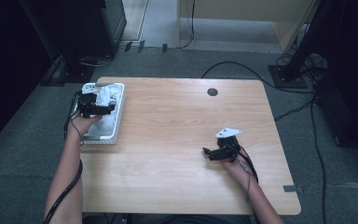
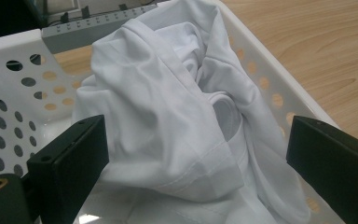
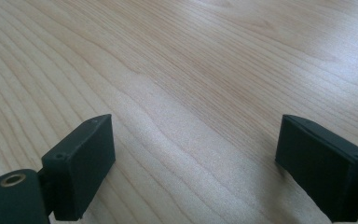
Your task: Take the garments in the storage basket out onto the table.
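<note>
1. Crumpled white cloth garment [image 2: 168,107] lies bunched inside a white perforated plastic basket [image 2: 14,93]; the basket sits at the left edge of the light wooden bench [image 1: 177,140].
2. Left tongs [image 2: 196,163] hang over the basket, jaws spread wide. The cloth sits between them; the left jaw is touching or just beside a fold, the right jaw stands apart from it. No grip.
3. High view: left tongs [image 1: 95,106] above the basket [image 1: 116,126], with the garment [image 1: 106,95] under them.
4. Right tongs [image 1: 209,153] rest low over bare bench, well apart from the basket.
5. Right tongs' jaws are wide open, only wood grain [image 3: 191,93] between them.
</note>
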Demonstrator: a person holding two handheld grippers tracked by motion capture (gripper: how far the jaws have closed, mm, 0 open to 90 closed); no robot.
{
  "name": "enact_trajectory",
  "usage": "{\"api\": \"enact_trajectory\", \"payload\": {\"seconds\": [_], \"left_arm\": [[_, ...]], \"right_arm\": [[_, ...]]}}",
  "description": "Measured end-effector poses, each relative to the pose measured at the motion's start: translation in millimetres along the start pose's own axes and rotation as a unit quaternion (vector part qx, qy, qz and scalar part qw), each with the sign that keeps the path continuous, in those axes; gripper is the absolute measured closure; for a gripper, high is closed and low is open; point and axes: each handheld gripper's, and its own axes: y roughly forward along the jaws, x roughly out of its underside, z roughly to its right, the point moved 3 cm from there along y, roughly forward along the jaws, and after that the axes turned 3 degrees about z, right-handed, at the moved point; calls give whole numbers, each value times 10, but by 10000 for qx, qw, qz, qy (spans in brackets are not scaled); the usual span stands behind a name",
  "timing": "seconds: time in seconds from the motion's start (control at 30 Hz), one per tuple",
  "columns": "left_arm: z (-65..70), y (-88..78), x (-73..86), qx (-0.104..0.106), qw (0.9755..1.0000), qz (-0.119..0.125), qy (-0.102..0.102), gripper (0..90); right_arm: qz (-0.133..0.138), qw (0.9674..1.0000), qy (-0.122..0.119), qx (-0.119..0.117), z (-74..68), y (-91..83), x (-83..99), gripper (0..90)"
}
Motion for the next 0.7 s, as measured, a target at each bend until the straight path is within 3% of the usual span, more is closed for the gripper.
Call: {"api": "enact_trajectory", "payload": {"seconds": [0.2, 0.4, 0.7], "left_arm": [[-31, 78, 9, -67, 9999, -27, -74, 58], [-37, 154, 24, -128, 9999, -10, 104, 58], [-82, 212, 22, -153, 9999, 38, -66, 58]], "right_arm": [[0, 10000, -3, -3, 1, 0, 0, 120], [0, 10000, -2, -1, 0, 0, 0, 120], [-2, 10000, 1, -5, 0, 0, 0, 120]]}}
